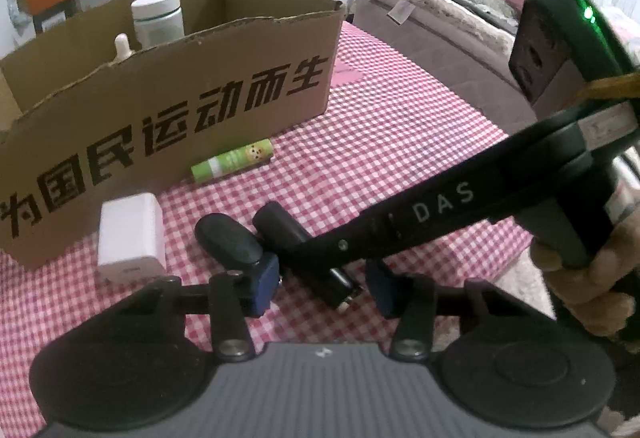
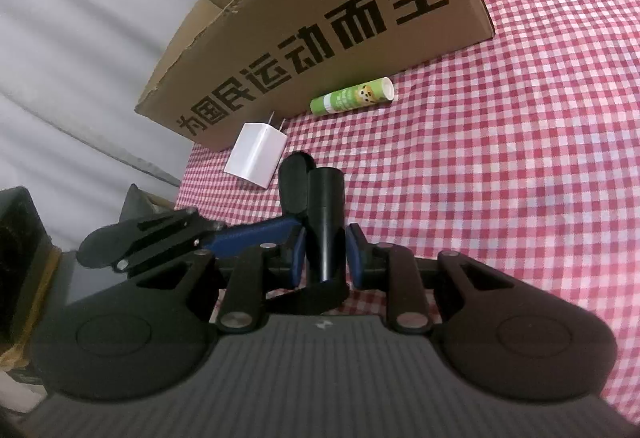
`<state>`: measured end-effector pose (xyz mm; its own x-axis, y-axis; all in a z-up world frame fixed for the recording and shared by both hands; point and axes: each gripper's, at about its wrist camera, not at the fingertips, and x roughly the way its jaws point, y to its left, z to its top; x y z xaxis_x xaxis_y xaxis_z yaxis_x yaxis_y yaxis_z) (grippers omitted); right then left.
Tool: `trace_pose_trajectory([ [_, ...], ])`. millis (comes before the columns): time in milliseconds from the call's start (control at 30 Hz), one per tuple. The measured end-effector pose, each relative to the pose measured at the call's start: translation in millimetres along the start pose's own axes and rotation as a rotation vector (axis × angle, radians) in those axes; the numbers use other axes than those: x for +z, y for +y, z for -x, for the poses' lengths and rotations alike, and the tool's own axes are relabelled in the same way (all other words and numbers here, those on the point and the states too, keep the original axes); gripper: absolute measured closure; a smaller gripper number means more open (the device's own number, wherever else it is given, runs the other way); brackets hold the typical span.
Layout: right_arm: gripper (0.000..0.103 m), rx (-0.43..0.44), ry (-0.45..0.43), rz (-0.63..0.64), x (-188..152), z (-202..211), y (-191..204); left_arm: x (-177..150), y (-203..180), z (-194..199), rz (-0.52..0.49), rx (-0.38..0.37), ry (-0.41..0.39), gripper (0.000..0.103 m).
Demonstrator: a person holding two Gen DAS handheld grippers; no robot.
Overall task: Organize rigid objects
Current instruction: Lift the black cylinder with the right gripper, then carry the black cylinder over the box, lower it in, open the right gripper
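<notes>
Checked cloth (image 2: 500,157), red and white, covers the work surface; a pink patch at its far corner carries faint writing too blurred to read.

Cardboard box (image 1: 224,93), open top with a torn rim, stands on the cloth. Large black Chinese characters run along its near wall: 为国民运动而生. Inside it: a white jar (image 1: 157,17) upright, and a small white nozzle-topped bottle (image 1: 122,46) just beside it.

Right tongs (image 2: 326,258), body marked "DAS" in the left view, are clenched on a black cylinder (image 2: 326,209). The cylinder sits just above the cloth in front of the box, long axis along the fingers, its flat end pointing toward the box.

Left tongs (image 1: 316,286) are partly closed, the cylinder's near end lying between the blue pads; whether they touch it I cannot tell. The right tongs cross over them and hide the right pad.

White charger (image 2: 256,153) lies near the box wall, prongs toward it.

Green tube (image 1: 232,161), cartoon animal on the label, lies on its side along the box.
</notes>
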<state>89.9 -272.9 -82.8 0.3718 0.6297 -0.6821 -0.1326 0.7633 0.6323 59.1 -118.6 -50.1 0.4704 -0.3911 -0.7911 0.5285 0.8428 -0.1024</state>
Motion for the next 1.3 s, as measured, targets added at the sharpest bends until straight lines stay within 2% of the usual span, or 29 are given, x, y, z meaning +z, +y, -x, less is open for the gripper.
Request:
trace_pose_trajectory([
  [367, 0.082, -0.005, -0.006, 0.0, 1.4, -2.4, 1.9, -10.5, 2.9, -5.8, 0.013, -0.021, 0.021, 0.054],
  [467, 0.082, -0.007, -0.011, -0.004, 0.0, -1.3, 0.3, -4.1, 11.7, -11.2, 0.035, -0.025, 0.011, 0.047],
  [867, 0.082, -0.007, -0.01, -0.01, 2.5, -4.5, 0.1, 2.6, 10.4, -17.4, 0.038, -0.044, 0.013, 0.043],
  [1300, 0.079, 0.003, 0.004, 0.0, 17.6, -14.3, 1.2, 7.8, 22.7, -19.1, 0.088, -0.024, -0.004, 0.055],
])
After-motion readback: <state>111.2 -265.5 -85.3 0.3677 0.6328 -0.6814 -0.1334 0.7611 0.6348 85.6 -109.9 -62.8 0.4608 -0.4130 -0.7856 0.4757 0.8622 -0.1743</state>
